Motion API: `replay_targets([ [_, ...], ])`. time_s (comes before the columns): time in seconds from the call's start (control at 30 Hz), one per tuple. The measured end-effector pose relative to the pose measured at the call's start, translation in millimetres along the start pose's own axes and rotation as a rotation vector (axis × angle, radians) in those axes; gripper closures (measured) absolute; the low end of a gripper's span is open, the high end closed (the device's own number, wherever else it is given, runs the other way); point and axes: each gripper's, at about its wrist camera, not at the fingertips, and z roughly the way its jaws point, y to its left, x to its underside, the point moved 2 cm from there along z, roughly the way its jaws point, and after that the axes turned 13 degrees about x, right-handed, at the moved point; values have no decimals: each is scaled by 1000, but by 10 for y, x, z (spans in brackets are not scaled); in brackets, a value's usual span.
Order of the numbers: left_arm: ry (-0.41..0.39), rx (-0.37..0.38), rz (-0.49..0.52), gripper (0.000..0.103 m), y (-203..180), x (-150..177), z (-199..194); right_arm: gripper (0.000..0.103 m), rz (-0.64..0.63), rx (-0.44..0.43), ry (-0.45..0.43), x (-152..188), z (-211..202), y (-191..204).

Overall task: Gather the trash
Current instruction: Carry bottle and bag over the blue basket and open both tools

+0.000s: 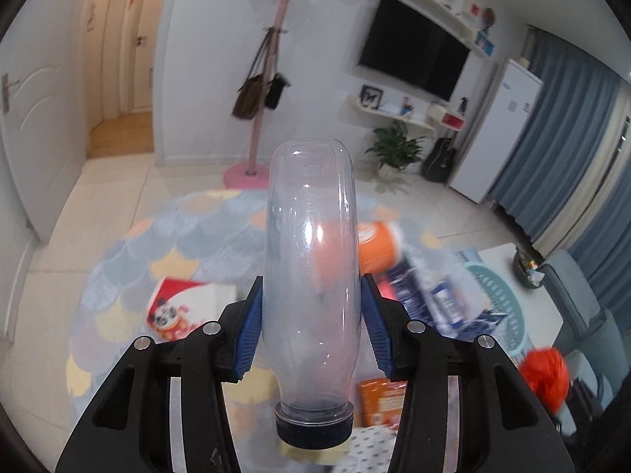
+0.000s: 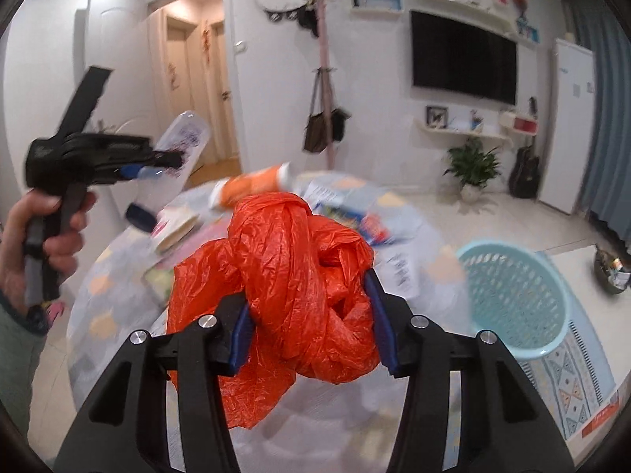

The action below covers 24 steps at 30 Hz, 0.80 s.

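Both of my grippers are loaded. The left gripper (image 1: 309, 327) has its blue-padded fingers (image 1: 249, 331) pinching an empty clear plastic bottle (image 1: 309, 268) across its middle. The bottle's long axis runs straight out along the fingers, its dark blue cap (image 1: 314, 429) toward the camera and its base pointing away.

The right gripper (image 2: 311, 321) has its fingers pinching a knotted, crumpled orange plastic bag (image 2: 292, 276), which bulges above and hangs below the pads.

My landmark is the pale blue lattice basket (image 2: 516, 299), standing on a patterned mat (image 2: 568, 386) on the floor. In the right wrist view it lies just to the right of the orange bag and a little below it. As far as I can see its inside is empty, though the near wall hides the bottom. In my judgement the right gripper is nearer the basket, so the bag would go in first, by a short swing to the right.

To the left of the basket, on a round pastel rug (image 1: 130, 260), loose litter remains: an orange-and-white tube (image 2: 256, 187), a blue-and-white wrapper (image 1: 430, 291) and a red-and-white panda packet (image 1: 177, 307). Motion blur hides finer detail.

The left gripper, seen from the right wrist view, is farther left of the basket, beyond the litter.
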Motion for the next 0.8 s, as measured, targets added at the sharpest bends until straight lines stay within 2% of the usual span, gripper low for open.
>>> replay_targets([
  [0.17,-9,80,71,57,-516,-118,98,56,65,108,-36,-162,47,-457],
  [0.27,31,109,135,57,-902,-123,303,56,112,201,-38,-190,121,-826],
  [0.37,76,188,173,57,-1288,-140,571,56,164,292,-14,-199,270,-1258],
  [0.53,147,289,210,57,-1864,-156,1134,56,290,342,53,-200,522,-1877],
  [0.63,192,291,250,57,-2157,-117,1555,56,355,386,91,-124,687,-2196],
  [0.8,310,349,200,57,-2389,51,2262,56,412,469,185,115,1052,-2554],
])
